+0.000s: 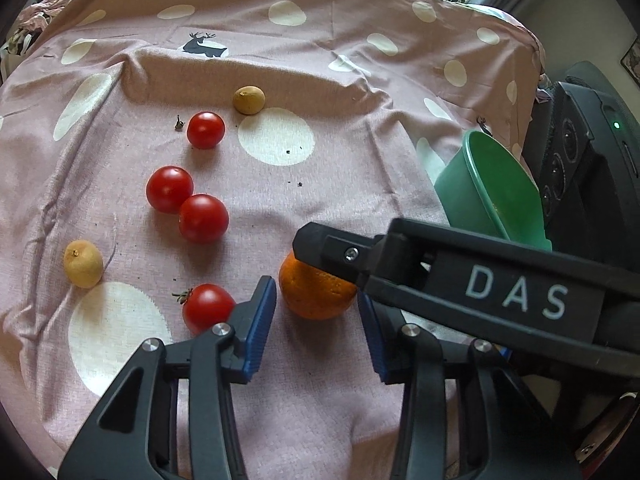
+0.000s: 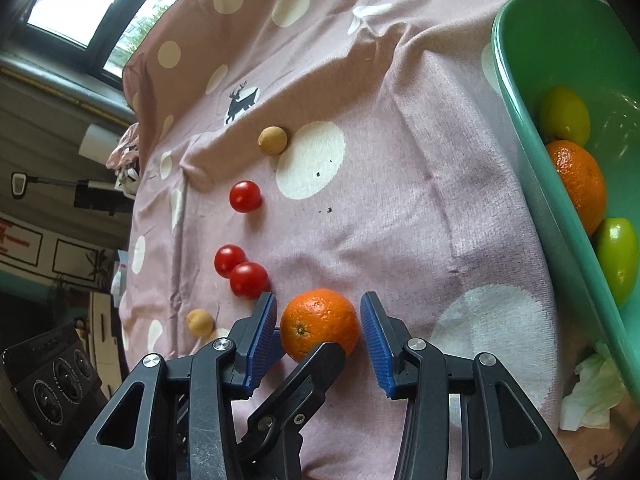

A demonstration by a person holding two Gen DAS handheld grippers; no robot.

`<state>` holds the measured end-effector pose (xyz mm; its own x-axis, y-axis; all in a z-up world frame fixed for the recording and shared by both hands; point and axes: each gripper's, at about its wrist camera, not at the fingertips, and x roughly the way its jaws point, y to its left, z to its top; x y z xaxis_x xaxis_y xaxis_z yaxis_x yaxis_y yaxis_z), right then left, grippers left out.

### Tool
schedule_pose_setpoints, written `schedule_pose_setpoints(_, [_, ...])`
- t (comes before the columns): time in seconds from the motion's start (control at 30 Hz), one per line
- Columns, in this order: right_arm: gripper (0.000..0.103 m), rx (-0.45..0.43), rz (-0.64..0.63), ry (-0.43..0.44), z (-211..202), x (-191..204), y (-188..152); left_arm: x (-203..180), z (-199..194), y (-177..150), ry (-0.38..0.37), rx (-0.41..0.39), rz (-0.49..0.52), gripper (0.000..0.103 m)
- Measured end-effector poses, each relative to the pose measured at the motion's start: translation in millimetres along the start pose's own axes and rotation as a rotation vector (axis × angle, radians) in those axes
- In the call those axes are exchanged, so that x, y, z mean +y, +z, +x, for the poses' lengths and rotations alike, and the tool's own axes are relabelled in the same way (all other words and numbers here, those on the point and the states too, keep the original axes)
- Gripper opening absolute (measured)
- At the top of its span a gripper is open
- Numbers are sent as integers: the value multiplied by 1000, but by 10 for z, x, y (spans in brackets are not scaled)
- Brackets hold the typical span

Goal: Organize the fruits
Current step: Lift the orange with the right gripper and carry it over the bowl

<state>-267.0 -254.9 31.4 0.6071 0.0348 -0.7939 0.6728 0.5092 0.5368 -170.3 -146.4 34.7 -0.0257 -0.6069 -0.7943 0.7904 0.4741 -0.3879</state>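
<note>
An orange [image 1: 316, 296] rests on the pink dotted cloth [image 1: 320, 184]. My left gripper [image 1: 317, 288] is open, its blue pad tips close beside the orange's near sides. A finger [image 1: 320, 250] of my right gripper crosses over the top of the orange. In the right wrist view the orange [image 2: 320, 324] lies between the pads of my right gripper [image 2: 319, 298], which is open with thin gaps showing. A left finger [image 2: 324, 360] pokes in front of it. Several red tomatoes [image 1: 203, 219] and two tan fruits [image 1: 83, 264] lie to the left.
A tilted green bowl [image 2: 568, 32] at the right holds another orange [image 2: 580, 184], a lemon [image 2: 564, 116] and a lime [image 2: 618, 256]. A crumpled tissue [image 2: 592, 396] lies below it. A black device with round dials [image 1: 568, 152] stands past the cloth's right edge.
</note>
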Motion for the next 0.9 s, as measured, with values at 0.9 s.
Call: schedule_pose_setpoints(0.9, [46,-127,-124,68,-264,289,-78,-113,-476,1,10,-183,70,40])
